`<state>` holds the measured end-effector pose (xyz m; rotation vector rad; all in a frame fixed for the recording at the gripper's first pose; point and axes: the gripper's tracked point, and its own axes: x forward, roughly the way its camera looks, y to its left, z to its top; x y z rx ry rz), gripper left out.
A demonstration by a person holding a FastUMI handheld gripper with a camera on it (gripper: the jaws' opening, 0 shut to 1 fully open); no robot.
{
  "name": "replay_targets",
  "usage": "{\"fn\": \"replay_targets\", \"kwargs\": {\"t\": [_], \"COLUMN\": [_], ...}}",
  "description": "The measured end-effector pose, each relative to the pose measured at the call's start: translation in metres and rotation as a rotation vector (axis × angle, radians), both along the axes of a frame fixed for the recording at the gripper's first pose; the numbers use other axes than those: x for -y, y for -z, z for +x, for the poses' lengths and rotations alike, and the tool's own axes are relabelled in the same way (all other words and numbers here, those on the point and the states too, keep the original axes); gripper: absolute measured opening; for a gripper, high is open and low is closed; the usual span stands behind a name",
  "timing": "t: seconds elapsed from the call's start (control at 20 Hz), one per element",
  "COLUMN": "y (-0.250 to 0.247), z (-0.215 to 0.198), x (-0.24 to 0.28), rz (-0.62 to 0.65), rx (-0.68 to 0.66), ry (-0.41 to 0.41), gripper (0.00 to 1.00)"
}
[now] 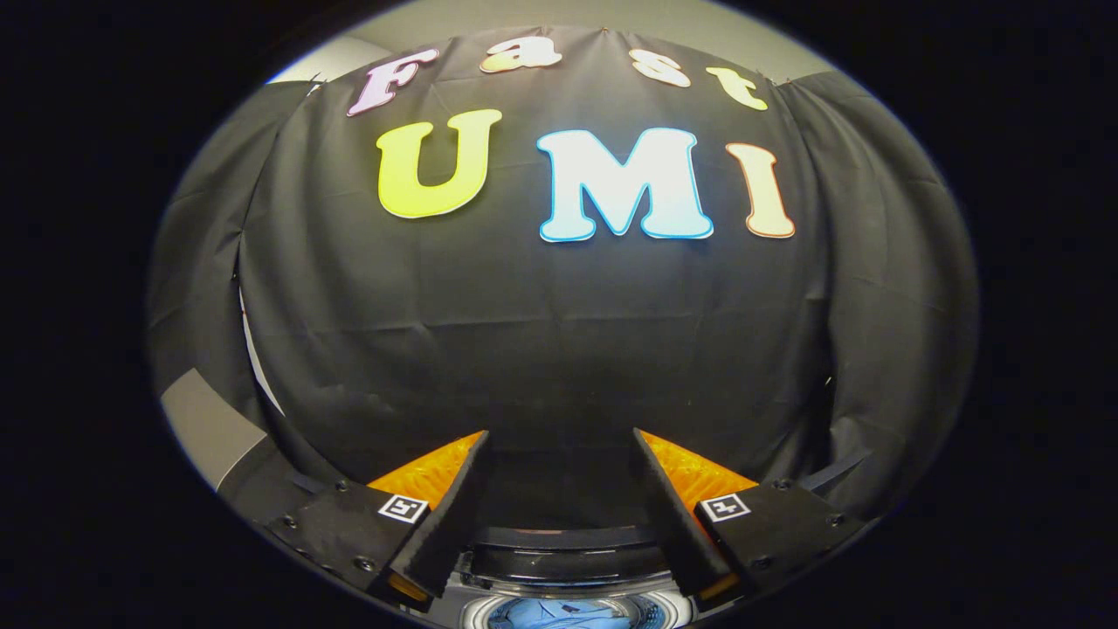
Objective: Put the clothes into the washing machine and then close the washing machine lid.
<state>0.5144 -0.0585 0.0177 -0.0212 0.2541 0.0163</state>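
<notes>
My gripper (559,434) points at the black booth wall, its two fingers (454,498) spread wide with nothing between them. Low down between the finger bases I see the washing machine (568,559) from above, with its dark back rim and the round drum opening below it. Light blue clothes (559,613) lie inside the drum. The lid is hidden from here, so I cannot tell how it stands.
A black cloth wall (559,349) hangs close behind the machine and wraps round both sides. A grey panel (205,419) shows at the lower left beside the cloth.
</notes>
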Motion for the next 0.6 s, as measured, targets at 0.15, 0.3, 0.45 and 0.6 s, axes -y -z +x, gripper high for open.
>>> {"fn": "replay_targets", "kwargs": {"t": [0.15,0.3,0.45,0.6], "y": [0.001,0.002,0.006,0.01], "z": [-0.016,-0.032,-0.048,-0.064], "x": [0.001,0.001,0.001,0.002], "rz": [-0.007,-0.01,-0.013,-0.014], "rx": [0.006,0.022,0.023,0.02], "ry": [-0.003,-0.005,-0.007,-0.002], "gripper": [0.97,0.97,0.97,0.97]}}
